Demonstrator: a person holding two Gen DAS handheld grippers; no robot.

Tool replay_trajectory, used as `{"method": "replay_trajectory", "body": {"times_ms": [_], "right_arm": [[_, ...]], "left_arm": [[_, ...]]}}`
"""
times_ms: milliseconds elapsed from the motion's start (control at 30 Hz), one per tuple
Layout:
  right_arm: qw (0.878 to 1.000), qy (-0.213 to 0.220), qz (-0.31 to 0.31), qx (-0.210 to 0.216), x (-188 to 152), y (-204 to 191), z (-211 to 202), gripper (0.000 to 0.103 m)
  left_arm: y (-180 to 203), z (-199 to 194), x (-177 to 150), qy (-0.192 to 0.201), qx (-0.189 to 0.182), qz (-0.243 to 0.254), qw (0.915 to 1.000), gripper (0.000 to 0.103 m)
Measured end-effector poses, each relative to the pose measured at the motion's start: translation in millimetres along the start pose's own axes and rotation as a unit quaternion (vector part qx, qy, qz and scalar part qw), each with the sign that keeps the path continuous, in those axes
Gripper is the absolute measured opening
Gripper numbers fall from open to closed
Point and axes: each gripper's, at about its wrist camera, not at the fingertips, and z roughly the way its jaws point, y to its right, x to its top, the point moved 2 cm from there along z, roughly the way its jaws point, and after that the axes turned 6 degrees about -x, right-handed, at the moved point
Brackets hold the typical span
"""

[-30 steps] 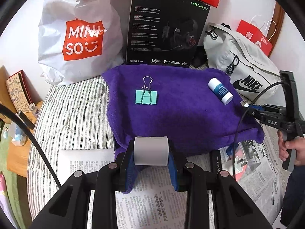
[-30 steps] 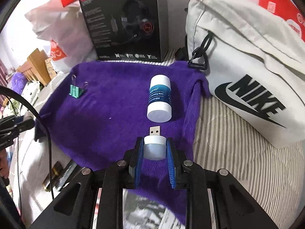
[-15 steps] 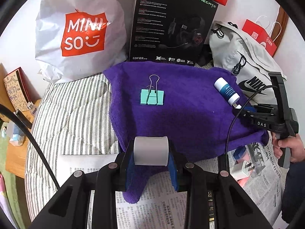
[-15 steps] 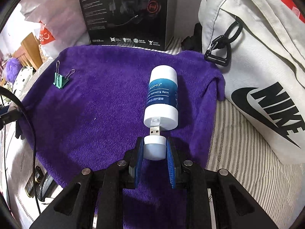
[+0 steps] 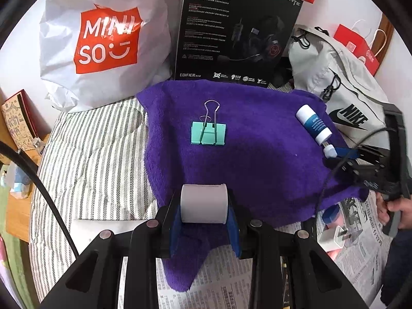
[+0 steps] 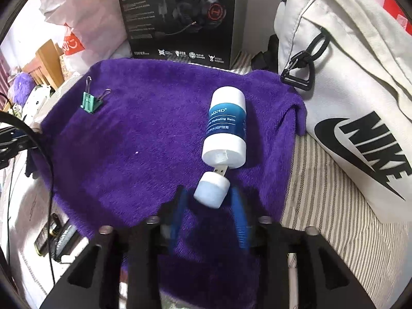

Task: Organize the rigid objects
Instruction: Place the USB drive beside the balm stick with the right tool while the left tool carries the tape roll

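rigid objects on a purple towel: view from both grippers

rigid objects number four here. one paper roll [image 5: 204, 203] sits crosswise between the blue pads of the left gripper [image 5: 204, 215], which are closed on its two ends, over the near edge of the purple towel [image 5: 257, 159]. one small white usb light [image 6: 212, 185] lies on the towel between the fingers of the right gripper [image 6: 209, 211]; those jaws are opening, moderately apart, and neither pad presses on it. its metal plug touches the base of one blue-and-white balm tube [image 6: 225, 126], which lies on its side near the towel's right edge. one green binder clip [image 5: 208, 132] rests flat near the towel's middle, handles pointing away, well apart from the tube.

the towel is spread over a striped sheet [image 5: 90, 154], with newspaper [image 5: 224, 278] along its near side and a white plug adapter [image 5: 333, 237] on the paper. behind the towel stand one white miniso bag [image 5: 103, 41], one black headset box [image 5: 231, 31] and one grey nike bag [image 6: 347, 90]; a red paper bag [image 5: 356, 49] leans at the far right. a hand [image 5: 394, 206] grips the right gripper's handle.
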Motion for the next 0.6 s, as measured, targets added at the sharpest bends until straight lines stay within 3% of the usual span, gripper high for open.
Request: {"method": "replay_trajectory", "body": {"times_ms": [600], "right_arm": [[0.996,0.028,0.076,0.028,-45.6,4.7,-64.6,0.055]], "left_arm": [[1.0,49.6,31.4,-0.002,0.015,0.006,0.9999,0.030]]}}
